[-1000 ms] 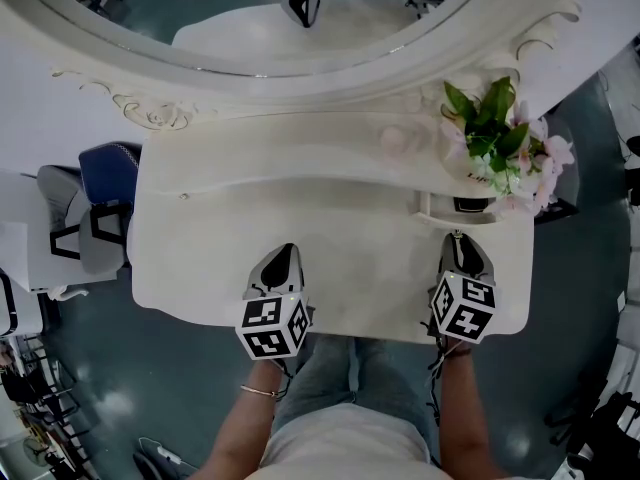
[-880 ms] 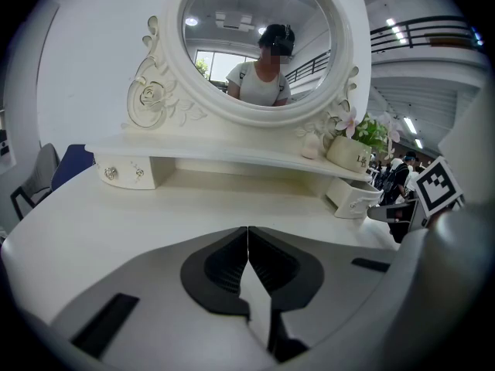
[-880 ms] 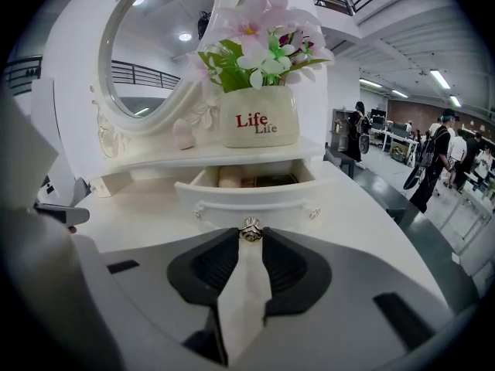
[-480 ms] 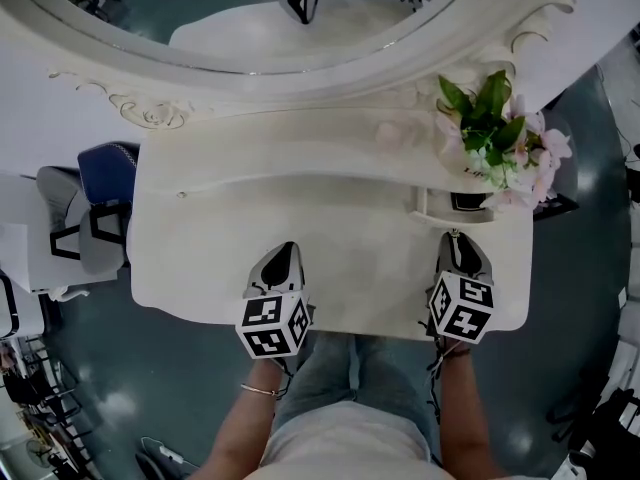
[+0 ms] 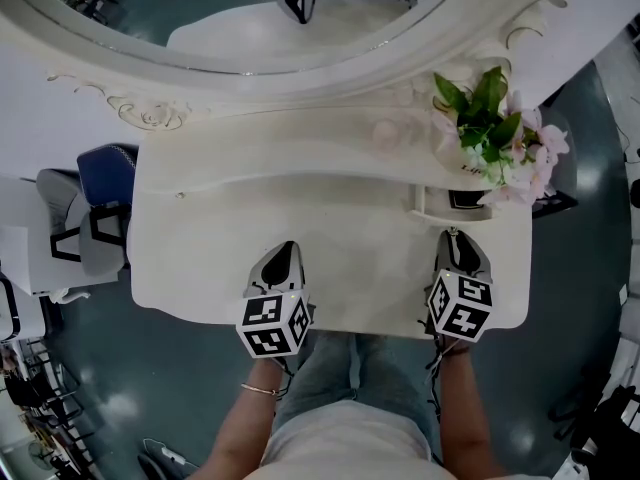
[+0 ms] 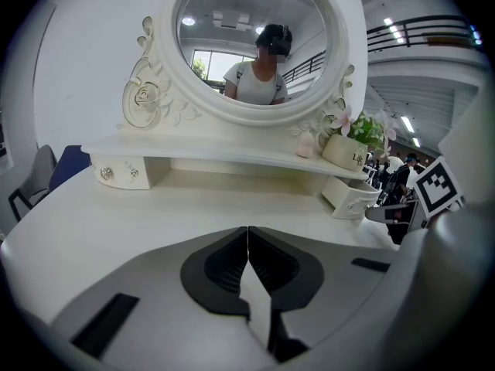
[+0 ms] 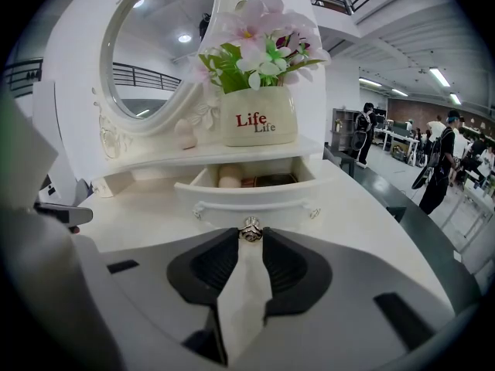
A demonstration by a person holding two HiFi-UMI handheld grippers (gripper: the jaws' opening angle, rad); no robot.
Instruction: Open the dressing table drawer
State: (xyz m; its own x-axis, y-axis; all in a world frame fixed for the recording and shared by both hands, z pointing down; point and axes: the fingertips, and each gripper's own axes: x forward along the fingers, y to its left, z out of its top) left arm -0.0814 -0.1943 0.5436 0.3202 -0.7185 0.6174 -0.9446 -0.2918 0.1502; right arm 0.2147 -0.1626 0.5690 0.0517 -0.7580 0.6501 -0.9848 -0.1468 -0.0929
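The white dressing table point(image 5: 230, 258) has a small right drawer point(image 7: 247, 199) that stands pulled out, with a few items visible inside. My right gripper point(image 7: 250, 234) is shut on the drawer's silver knob point(image 7: 250, 229). In the head view the right gripper point(image 5: 457, 236) sits just in front of that drawer point(image 5: 452, 201). My left gripper point(image 5: 287, 249) hovers over the tabletop near its front edge. In the left gripper view the left gripper point(image 6: 247, 229) is shut with nothing in it, and the right drawer point(image 6: 352, 195) shows at the far right.
A flower pot point(image 7: 259, 118) stands on the shelf above the open drawer. A round mirror point(image 6: 259, 45) rises behind the shelf. A second small drawer point(image 6: 116, 175) sits shut at the left. A chair point(image 5: 100, 208) stands left of the table; people point(image 7: 441, 168) stand far off right.
Neither gripper has moved and the drawer stands as before. Only the head view has shifted slightly.
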